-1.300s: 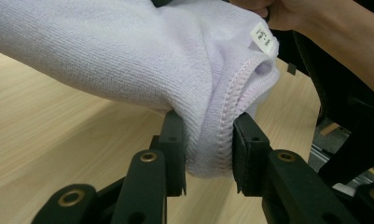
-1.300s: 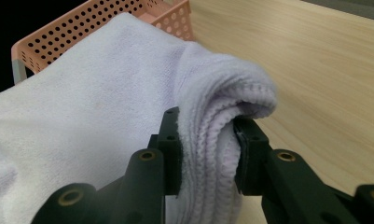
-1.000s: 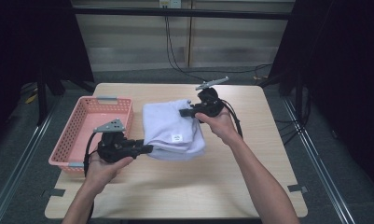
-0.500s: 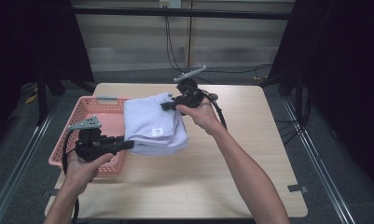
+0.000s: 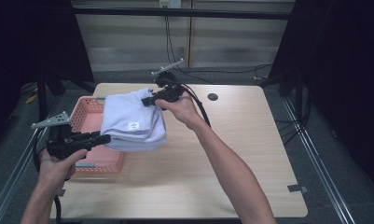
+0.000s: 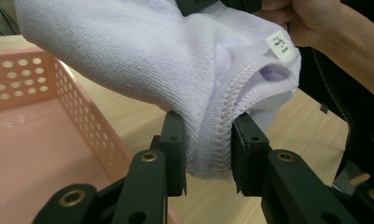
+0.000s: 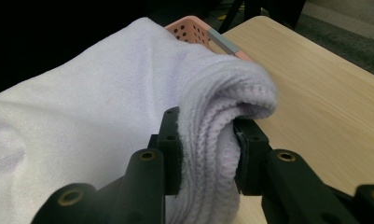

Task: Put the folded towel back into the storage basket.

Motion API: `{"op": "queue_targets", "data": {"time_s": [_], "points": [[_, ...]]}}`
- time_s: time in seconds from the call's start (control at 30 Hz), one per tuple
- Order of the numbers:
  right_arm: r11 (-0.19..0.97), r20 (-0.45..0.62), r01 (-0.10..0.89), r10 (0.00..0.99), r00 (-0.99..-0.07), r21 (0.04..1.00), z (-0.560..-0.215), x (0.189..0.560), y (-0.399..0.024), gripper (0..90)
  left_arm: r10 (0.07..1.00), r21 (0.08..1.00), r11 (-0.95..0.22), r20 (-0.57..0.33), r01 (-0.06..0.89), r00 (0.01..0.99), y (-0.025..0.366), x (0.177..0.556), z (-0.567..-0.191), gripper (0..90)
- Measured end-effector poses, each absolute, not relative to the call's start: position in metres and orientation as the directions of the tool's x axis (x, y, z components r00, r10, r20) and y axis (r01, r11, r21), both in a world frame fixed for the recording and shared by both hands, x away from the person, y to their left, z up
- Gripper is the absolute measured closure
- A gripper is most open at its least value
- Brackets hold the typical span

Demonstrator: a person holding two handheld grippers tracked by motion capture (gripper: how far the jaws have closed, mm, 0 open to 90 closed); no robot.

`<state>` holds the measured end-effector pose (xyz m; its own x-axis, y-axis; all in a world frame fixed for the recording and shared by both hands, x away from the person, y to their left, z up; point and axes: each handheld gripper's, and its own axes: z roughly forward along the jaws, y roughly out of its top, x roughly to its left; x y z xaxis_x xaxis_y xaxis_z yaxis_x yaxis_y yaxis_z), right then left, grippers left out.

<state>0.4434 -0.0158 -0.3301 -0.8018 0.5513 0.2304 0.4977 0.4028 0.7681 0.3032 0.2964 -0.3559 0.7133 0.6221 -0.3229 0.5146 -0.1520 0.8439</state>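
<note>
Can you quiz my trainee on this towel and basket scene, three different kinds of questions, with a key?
1. True or false: the folded towel lies flat on the table.
2. Which grippers are clamped on the towel? A) left only B) right only C) both
3. Fill in: the pink ___ sits at the table's left edge, partly under the towel.

Key:
1. False: the left gripper and the right gripper hold it in the air.
2. C: each pair of jaws pinches a folded edge.
3. Basket.
</note>
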Motion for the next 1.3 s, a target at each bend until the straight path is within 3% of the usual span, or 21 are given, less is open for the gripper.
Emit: {"op": "queue_targets", "data": {"time_s": [0.87, 1.3], "points": [[0.422, 0.222, 0.517, 0.574, -0.788, 0.745, -0.345, 0.452, 0.089, 68.8, 0.758, 0.813, -0.092, -0.317, 0.575, 0.570, 0.389, 0.303, -0.363, 70.0], [0.404, 0.214, 0.556, 0.637, -0.741, 0.726, -0.390, 0.450, 0.129, 68.7, 0.814, 0.742, -0.083, -0.334, 0.665, 0.475, 0.417, 0.310, -0.404, 70.0]]}}
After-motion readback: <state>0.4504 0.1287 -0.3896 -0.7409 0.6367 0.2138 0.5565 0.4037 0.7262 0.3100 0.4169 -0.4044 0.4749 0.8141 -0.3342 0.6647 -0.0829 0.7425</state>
